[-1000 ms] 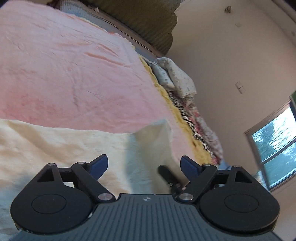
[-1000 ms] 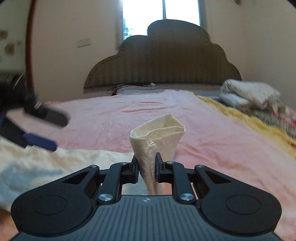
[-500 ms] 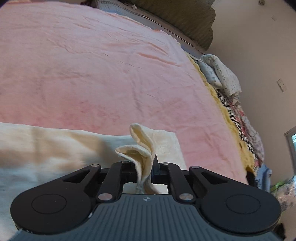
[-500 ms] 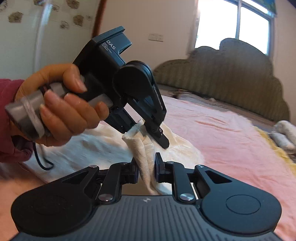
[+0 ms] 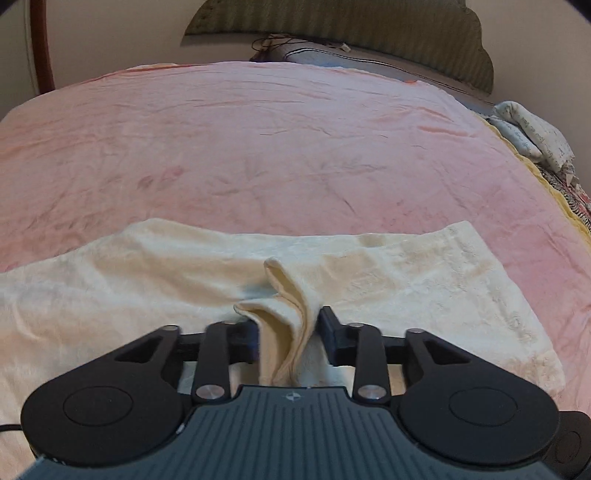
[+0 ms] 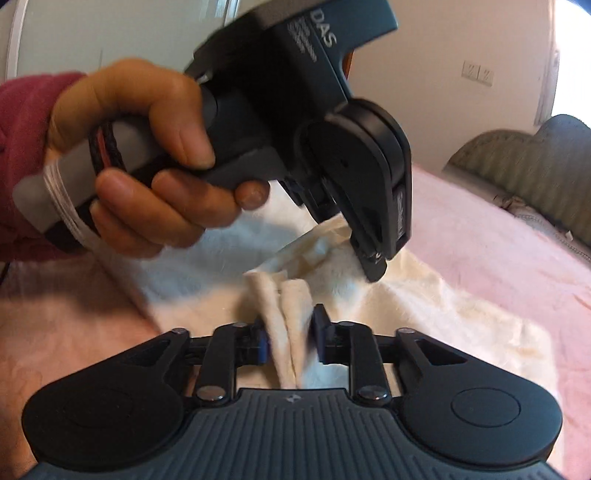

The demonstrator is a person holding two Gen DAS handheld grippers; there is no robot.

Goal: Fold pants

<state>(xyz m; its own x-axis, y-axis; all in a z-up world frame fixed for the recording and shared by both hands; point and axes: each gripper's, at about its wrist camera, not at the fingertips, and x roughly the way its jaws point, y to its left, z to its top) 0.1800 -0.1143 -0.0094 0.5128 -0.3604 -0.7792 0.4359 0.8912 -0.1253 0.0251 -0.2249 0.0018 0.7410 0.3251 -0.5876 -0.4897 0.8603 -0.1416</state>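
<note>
Soft window daylight — blur, fisheye warp

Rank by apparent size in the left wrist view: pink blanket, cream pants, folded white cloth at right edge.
1. pink blanket
2. cream pants, though nearness to the camera enlarges them
3. folded white cloth

My bed (image 5: 295,147) fills most of the left wrist view, covered by a creased pink sheet (image 5: 221,122). The cream pants (image 5: 424,288) lie straight on that sheet across the lower half of the frame, one bunched ridge standing up at lower centre. A white bundle (image 5: 532,136) sits on the bed's right edge, with yellow and patterned bedding (image 5: 565,199) below it. The dark headboard (image 5: 351,22) runs along the top.
</note>
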